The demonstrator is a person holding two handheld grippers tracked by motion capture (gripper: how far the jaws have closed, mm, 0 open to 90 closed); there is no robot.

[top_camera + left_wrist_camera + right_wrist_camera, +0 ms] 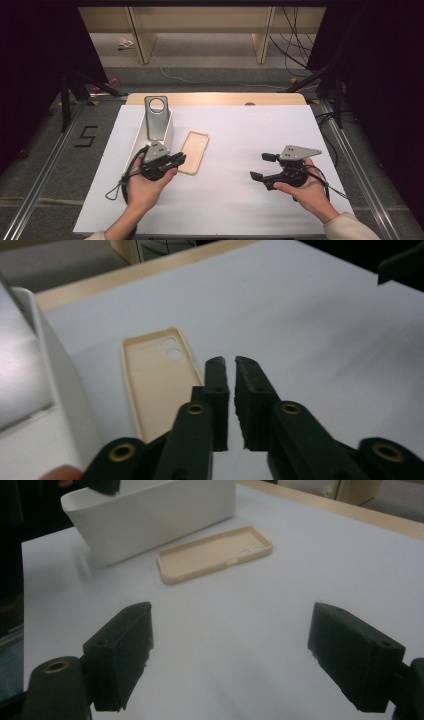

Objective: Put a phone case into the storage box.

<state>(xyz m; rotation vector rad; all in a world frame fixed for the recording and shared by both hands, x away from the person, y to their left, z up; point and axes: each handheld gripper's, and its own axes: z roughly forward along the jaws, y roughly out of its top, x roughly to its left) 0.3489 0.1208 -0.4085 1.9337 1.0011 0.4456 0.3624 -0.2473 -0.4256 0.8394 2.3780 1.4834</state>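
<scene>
A beige phone case (194, 151) lies inner side up on the white table sheet (250, 125), just right of a white box (168, 134). My left gripper (180, 159) hovers at the case's near end with its jaws shut and nothing between them. In the left gripper view the case (155, 385) lies just left of the closed gripper (230, 360), partly under the left jaw. My right gripper (258, 166) rests to the right, held open over bare sheet. In the right gripper view the wide-open gripper (232, 615) faces the case (215, 554) from a distance.
The white box (150, 515) holds a grey metal plate with a round hole (156, 116) leaning up out of it. A wooden table edge (215, 98) runs along the back. Black stands and cables flank the table on the floor.
</scene>
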